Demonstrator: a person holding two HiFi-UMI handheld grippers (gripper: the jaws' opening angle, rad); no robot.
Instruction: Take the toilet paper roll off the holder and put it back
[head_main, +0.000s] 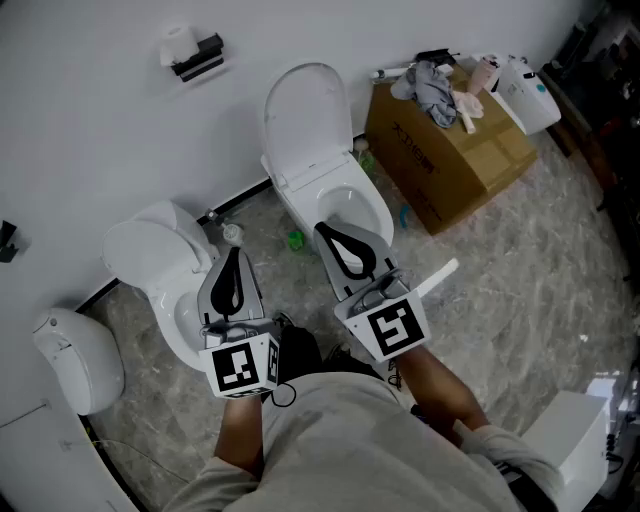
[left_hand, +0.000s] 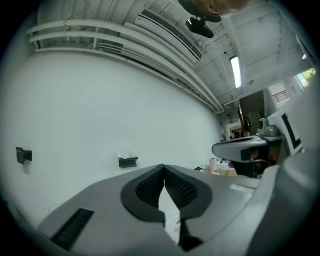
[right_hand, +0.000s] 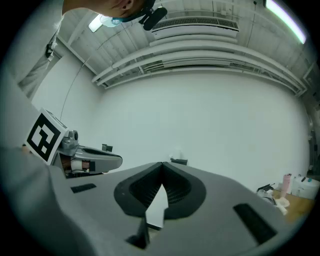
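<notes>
While both claws were held level and well apart from the wall, the toilet paper roll (head_main: 178, 42) was seen sitting on the black holder (head_main: 200, 60), which was fixed to the white wall. Nothing was touching either one.

The left gripper (head_main: 235, 250) was held with its jaws together and nothing between them. The right gripper (head_main: 322, 230) was likewise held closed and empty. In the left gripper view the holder (left_hand: 128, 161) was seen just left of the closed tips (left_hand: 163, 167). In the right gripper view the holder (right_hand: 178, 161) was seen just right of the tips (right_hand: 161, 165).

Between the grippers and the holder two toilets were found in the way. One toilet with a raised lid (head_main: 308, 120) was placed below and right of the holder, and a second toilet (head_main: 160, 255) below and left of it. Small green objects (head_main: 296, 240) were scattered on the grey floor below the holder. Well to the right of the holder a cardboard box (head_main: 450, 150) was set against the wall, with cloths (head_main: 432, 85) piled on it and a white jug (head_main: 528, 95) beside it.
</notes>
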